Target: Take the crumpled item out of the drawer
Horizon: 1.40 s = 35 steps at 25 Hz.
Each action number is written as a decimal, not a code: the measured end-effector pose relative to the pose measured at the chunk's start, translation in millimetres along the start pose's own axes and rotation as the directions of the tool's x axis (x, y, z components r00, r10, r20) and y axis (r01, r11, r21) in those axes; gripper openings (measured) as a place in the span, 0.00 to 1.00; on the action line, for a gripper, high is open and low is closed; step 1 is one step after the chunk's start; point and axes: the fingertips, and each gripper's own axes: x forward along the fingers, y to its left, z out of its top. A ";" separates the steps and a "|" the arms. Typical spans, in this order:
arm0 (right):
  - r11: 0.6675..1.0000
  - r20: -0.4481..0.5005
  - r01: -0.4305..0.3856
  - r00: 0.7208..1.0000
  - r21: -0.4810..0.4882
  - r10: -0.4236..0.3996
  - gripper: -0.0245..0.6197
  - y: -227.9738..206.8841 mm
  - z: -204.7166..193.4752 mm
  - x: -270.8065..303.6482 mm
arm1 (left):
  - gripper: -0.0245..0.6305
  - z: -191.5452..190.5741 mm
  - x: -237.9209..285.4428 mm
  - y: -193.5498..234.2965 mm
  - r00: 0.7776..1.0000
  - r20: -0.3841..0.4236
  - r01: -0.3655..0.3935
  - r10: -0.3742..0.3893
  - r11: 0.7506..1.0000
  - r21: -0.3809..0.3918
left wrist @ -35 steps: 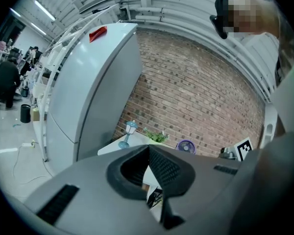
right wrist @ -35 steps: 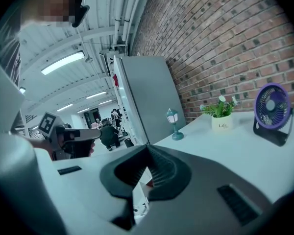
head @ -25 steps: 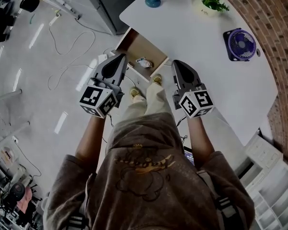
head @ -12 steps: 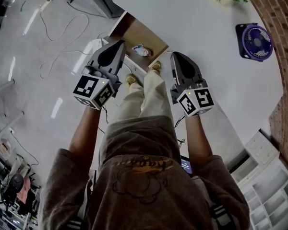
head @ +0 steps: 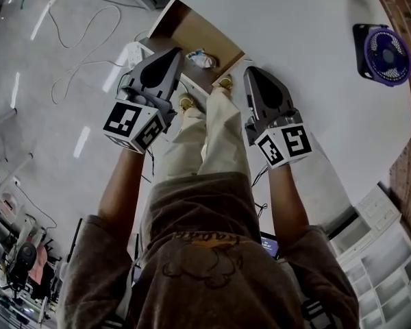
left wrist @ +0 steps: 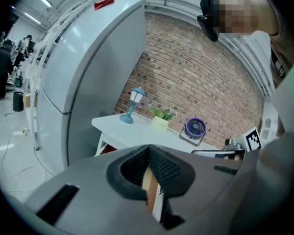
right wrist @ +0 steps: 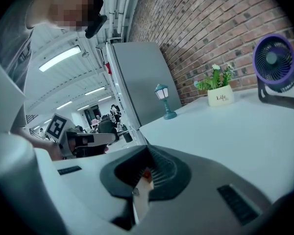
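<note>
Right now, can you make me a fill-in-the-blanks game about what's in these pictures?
1. The crumpled item lies inside the open ____.
2. The fan on the white table is coloured ____.
3. The left gripper has its jaws ____, with nothing held between them.
4. The wall behind the table is made of ____.
Missing words: drawer, purple, shut, brick.

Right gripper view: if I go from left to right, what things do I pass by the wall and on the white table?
grey fridge → little blue lamp → potted plant → purple fan
</note>
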 end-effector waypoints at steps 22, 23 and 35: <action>1.000 -0.012 -0.013 1.000 0.025 0.013 0.03 -1.7 -11.0 -4.6 | 0.26 -27.3 4.6 -11.8 0.999 -0.048 0.020 -0.019 0.999 0.028; 1.000 -0.012 -0.013 1.000 0.025 0.013 0.03 -0.9 -11.0 -4.2 | 0.28 -28.4 4.7 -10.5 0.998 -0.054 0.021 -0.020 0.999 0.027; 0.999 -0.014 -0.009 1.000 0.030 0.010 0.03 0.1 -11.3 0.4 | 0.54 -49.8 22.1 -9.1 0.981 -0.172 0.109 -0.090 0.988 0.106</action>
